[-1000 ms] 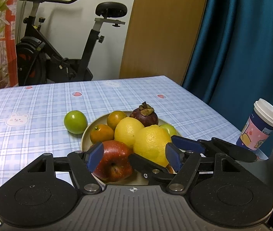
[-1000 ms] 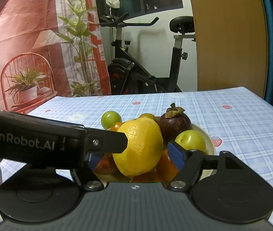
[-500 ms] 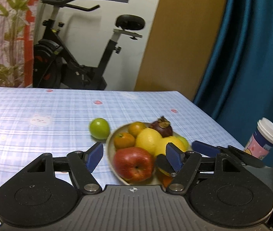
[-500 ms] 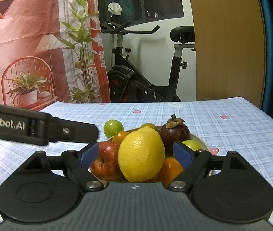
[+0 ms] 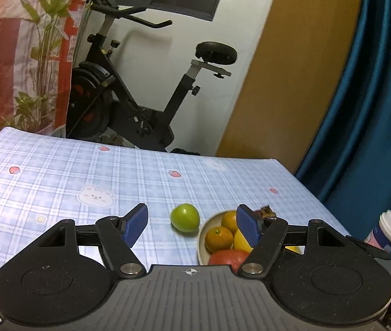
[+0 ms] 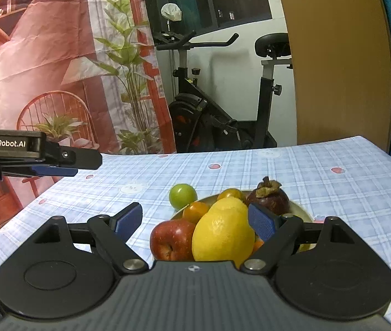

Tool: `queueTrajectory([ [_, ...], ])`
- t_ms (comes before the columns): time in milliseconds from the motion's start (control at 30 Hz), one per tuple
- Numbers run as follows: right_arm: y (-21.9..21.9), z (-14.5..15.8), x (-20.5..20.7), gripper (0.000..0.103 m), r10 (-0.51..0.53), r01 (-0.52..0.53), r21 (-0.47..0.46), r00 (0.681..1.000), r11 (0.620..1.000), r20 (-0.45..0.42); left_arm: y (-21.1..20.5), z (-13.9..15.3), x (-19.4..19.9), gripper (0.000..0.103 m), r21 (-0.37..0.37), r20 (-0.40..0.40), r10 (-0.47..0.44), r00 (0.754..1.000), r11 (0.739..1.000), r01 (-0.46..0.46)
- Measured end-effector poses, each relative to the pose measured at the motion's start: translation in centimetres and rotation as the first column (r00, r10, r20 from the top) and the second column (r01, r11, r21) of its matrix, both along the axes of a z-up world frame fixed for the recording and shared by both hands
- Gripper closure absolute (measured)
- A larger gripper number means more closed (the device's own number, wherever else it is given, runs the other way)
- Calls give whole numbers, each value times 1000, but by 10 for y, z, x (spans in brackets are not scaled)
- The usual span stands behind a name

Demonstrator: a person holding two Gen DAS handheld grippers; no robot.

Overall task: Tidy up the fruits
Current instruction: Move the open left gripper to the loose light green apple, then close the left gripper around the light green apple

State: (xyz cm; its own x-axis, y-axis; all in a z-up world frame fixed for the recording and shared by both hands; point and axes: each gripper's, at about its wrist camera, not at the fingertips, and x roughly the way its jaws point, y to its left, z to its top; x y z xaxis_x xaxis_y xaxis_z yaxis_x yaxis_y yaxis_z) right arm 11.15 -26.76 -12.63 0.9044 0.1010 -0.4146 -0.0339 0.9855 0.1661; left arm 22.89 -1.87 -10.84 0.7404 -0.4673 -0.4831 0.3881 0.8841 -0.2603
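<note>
Left wrist: left claw (image 5: 192, 222) spread, empty; center it on green fruit (image 5: 185, 217) beside plate (image 5: 203, 244), then pinch gently.

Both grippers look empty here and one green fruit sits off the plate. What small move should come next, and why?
Probably lower the open left gripper over the green fruit: it lies alone on the tablecloth beside the plate, and ahead between the fingers.
</note>
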Motion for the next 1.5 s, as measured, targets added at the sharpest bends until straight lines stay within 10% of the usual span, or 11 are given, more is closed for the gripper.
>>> queueTrajectory([
  [600, 30, 28, 119, 20, 214, -255, -135, 940, 957, -264, 12, -14, 119, 31, -50, -169, -106, 980, 994, 99],
  [1100, 63, -16, 194, 47, 249, -496, -304, 768, 813, -590, -4, -93, 167, 38, -163, -347, -236, 908, 968, 189],
  [1500, 53, -34, 219, 53, 254, -493, -220, 722, 842, -644, 12, -121, 174, 40, -300, -400, -285, 871, 939, 170],
])
